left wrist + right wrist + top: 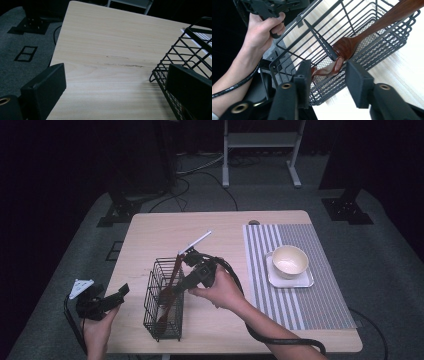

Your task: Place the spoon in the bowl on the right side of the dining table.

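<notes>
A black wire basket with open-grid walls and a fine mesh floor stands on the pale wooden table, near its front edge; two dark reddish-brown wooden utensils lean inside it, their handles rising over the far rim. In the right gripper view a brown spoon-like piece lies against the mesh floor, with a second curved brown piece just below it. The right gripper reaches in over the basket's right wall; its jaws stand partly apart, on either side of the curved brown piece, though whether the pads press on it I cannot tell. The left gripper hovers at the table's left front edge, beside the basket and apart from it; its jaws are wide apart with bare tabletop between them. Farther right, a cream bowl sits on a white square plate on a grey-and-white striped placemat.
</notes>
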Available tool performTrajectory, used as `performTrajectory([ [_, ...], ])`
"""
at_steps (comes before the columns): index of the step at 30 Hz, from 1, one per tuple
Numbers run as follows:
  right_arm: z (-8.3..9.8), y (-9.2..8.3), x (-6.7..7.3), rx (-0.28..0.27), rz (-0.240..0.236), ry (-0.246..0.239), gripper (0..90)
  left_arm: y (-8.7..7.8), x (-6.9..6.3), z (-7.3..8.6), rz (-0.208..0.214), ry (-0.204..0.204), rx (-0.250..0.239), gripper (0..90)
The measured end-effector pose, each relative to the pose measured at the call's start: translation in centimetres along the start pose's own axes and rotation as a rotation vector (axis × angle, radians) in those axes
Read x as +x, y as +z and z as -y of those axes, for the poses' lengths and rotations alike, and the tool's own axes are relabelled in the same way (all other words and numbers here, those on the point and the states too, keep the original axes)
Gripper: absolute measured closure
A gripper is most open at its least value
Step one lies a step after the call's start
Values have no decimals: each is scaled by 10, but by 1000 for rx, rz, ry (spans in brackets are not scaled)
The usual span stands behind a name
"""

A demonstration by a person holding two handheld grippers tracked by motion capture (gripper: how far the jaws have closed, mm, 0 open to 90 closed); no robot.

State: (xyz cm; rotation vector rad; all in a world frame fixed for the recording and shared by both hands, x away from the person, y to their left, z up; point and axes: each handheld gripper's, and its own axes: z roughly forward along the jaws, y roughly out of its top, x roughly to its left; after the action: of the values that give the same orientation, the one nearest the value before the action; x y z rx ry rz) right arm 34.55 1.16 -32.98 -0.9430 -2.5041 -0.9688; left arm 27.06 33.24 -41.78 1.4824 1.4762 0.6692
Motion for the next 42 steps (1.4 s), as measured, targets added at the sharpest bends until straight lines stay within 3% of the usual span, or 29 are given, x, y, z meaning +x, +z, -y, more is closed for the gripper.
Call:
performTrajectory([
  [15,0,-2,0,-20,1,-9,823,0,0,0,1,2,3,25],
  [42,1,-24,1,-59,-41,-2,833,-1,1,-1,-3,5,1,24],
])
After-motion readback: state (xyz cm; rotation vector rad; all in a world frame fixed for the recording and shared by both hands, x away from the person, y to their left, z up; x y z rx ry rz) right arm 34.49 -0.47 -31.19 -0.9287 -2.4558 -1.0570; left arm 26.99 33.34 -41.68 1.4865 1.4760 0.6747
